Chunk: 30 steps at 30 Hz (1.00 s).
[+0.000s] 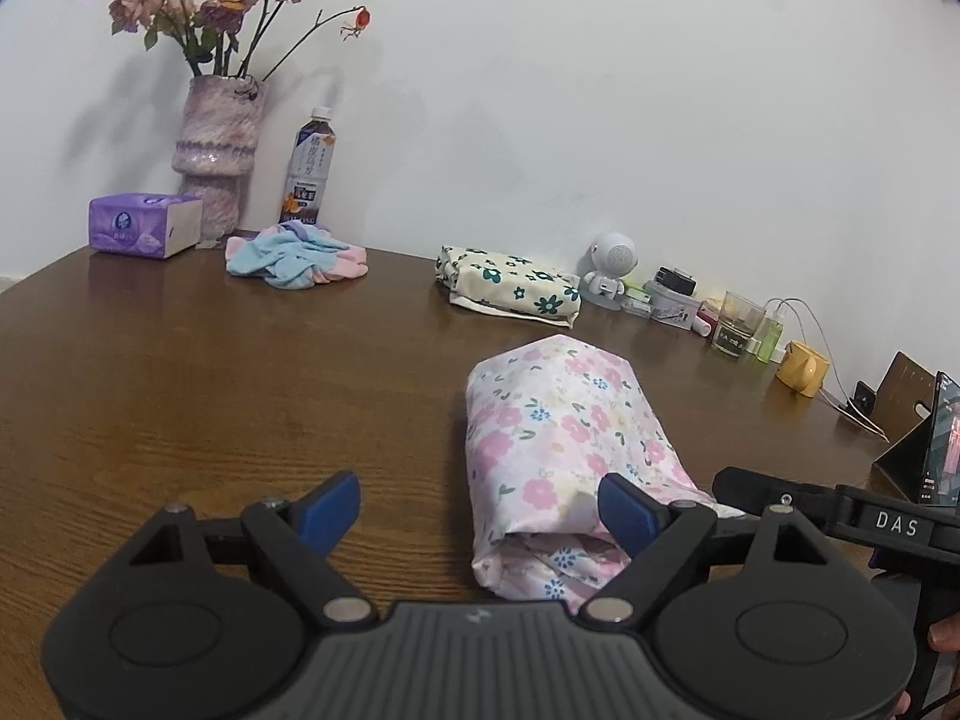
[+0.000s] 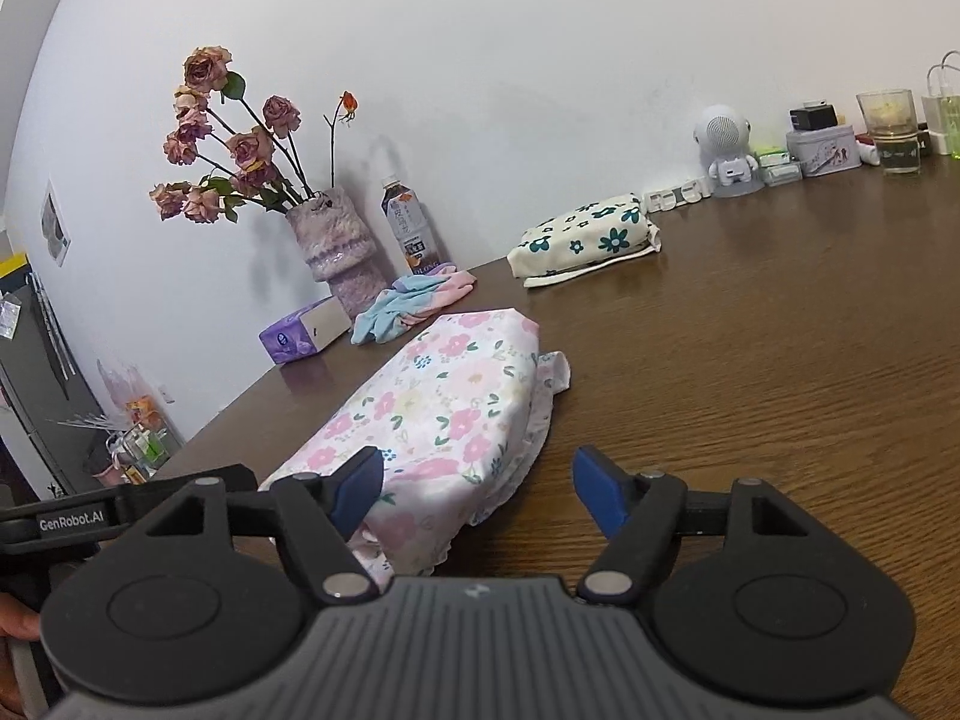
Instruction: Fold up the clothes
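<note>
A folded pink floral garment (image 1: pixel 558 426) (image 2: pixel 432 402) lies as a thick bundle on the brown wooden table (image 1: pixel 180 396). My left gripper (image 1: pixel 480 504) is open at the bundle's near end. Its right blue fingertip (image 1: pixel 621 507) rests against the cloth and its left one stands free over bare wood. My right gripper (image 2: pixel 478 483) is open too. Its left fingertip (image 2: pixel 363 480) sits over the garment's near corner, the right one clear of it. A folded cream cloth with green flowers (image 1: pixel 510 285) (image 2: pixel 585 234) lies further back. A crumpled blue and pink cloth (image 1: pixel 294 255) (image 2: pixel 408 300) lies near the vase.
Along the wall stand a vase of dried roses (image 1: pixel 216 150), a drink bottle (image 1: pixel 309 168), a purple tissue pack (image 1: pixel 141 231), a small white robot figure (image 1: pixel 612 267), jars and a yellow mug (image 1: pixel 804 369). A phone on a stand (image 1: pixel 936 444) is at the right edge.
</note>
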Each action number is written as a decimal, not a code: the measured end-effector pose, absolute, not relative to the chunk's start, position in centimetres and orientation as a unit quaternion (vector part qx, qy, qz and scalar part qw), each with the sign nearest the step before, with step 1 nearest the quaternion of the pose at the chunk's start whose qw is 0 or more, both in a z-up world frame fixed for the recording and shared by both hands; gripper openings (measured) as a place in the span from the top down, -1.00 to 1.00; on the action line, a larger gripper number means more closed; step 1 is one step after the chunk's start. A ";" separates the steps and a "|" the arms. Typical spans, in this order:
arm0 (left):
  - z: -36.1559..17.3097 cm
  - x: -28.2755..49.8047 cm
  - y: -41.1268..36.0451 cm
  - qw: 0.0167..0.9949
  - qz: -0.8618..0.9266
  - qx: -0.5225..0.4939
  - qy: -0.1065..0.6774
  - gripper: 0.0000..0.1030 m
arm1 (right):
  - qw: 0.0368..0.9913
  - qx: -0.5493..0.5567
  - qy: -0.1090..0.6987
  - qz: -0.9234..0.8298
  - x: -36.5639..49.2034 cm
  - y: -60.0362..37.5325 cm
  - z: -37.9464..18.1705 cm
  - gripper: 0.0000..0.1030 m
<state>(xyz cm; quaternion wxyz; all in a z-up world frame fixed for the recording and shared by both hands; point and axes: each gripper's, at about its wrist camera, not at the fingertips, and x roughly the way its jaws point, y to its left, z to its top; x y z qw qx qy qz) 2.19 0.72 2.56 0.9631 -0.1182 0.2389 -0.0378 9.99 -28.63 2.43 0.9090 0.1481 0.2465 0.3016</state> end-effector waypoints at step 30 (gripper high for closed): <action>2.5 2.3 0.9 0.961 -0.042 -0.123 0.245 -0.67 | 0.913 0.124 0.248 0.299 9.6 -28.0 2.6 -0.40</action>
